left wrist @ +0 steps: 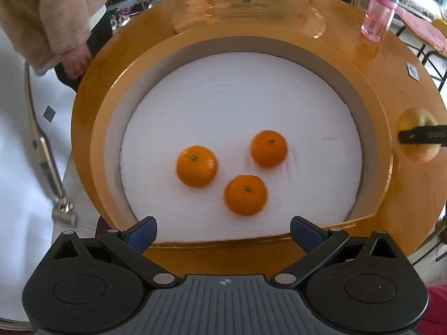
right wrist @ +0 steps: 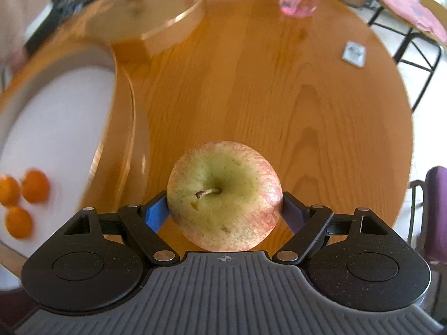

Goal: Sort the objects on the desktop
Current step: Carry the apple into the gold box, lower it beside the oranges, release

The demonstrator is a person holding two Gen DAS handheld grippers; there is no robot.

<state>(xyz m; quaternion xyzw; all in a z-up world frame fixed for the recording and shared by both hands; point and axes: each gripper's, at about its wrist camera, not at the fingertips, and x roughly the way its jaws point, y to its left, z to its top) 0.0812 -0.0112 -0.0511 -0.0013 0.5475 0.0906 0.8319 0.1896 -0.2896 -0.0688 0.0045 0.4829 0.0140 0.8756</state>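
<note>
Right tool (right wrist: 225,209) grips the apple (right wrist: 225,195), blue fingers pressed on both its sides, stem facing the camera, above the wooden tabletop (right wrist: 279,97) just right of the round tray (left wrist: 374,150). Left tool (left wrist: 223,233) hangs wide open and empty at the tray's near rim. Three oranges (left wrist: 197,166) sit clustered on the tray's white floor, near side. A pink bottle (left wrist: 378,16) stands far right.

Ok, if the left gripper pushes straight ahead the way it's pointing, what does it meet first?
Probably the nearest mandarin, lying in the white-lined tray dead ahead of the open left gripper. Depth is unclear; if held low, it could hit the tray's near rim first.
</note>
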